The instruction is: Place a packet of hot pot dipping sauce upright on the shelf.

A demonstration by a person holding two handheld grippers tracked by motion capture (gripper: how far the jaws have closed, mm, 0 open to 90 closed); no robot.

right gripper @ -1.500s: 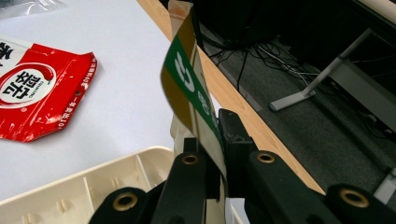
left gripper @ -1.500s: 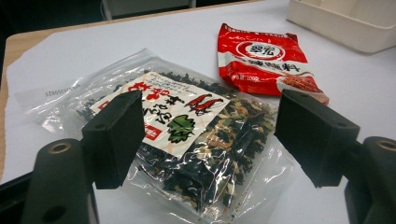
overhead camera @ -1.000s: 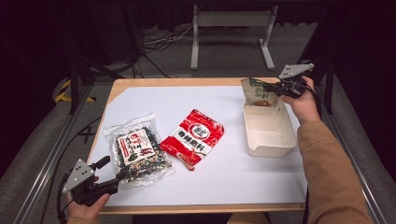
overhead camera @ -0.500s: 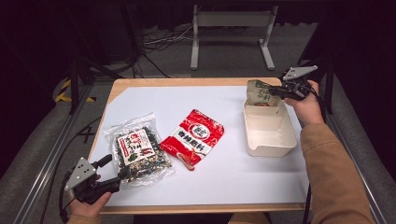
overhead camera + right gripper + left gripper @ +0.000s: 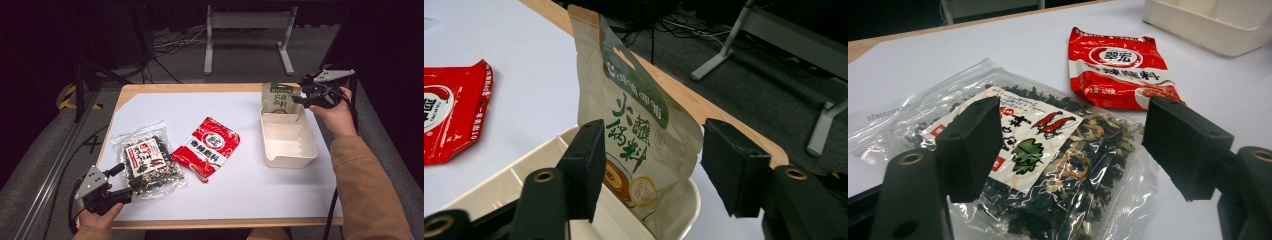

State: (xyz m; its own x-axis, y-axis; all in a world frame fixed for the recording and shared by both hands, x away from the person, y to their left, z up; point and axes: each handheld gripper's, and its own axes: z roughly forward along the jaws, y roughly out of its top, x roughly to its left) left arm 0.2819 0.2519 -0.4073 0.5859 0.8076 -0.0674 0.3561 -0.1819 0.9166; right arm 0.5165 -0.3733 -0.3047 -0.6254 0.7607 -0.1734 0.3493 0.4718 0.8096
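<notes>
right claw (image 5: 301, 99): jaws just swung apart, pads off the green pouch now, pouch between them but not pinched
green pouch (image 5: 278, 97): standing on end in the far end of the tray, leaning against its wall; straight ahead of the right claw in its own view (image 5: 634, 135), top edge up and tilted a bit, long axis roughly upright
tray (image 5: 292, 156): white, below and just this side of the right claw, rest of it bare
left claw (image 5: 134, 183): jaws wide apart, gripping nothing, parked at the near left of the desk
seaweed bag (image 5: 150, 162): clear bag of dark dried stuff, lying flat right under the left claw's tips; in the left claw's view (image 5: 1038, 165) sits between and just beyond the pads, long axis running away from the claw toward the far side
red packet (image 5: 206, 148): flat on the desk (image 5: 250, 195), just past the seaweed bag as seen from the left claw, well apart from the right claw
nearer hand: left one by far for the seaweed bag, right one busy at the tray
guess at next bit: pouch looks dropped off, so probably seaweed bag's turn; bag already lined up ahead of the open left claw, so mostly a drop and pinch on the near edge
watch out: bag thin and flat, edge grab likely easier than the middle
</notes>
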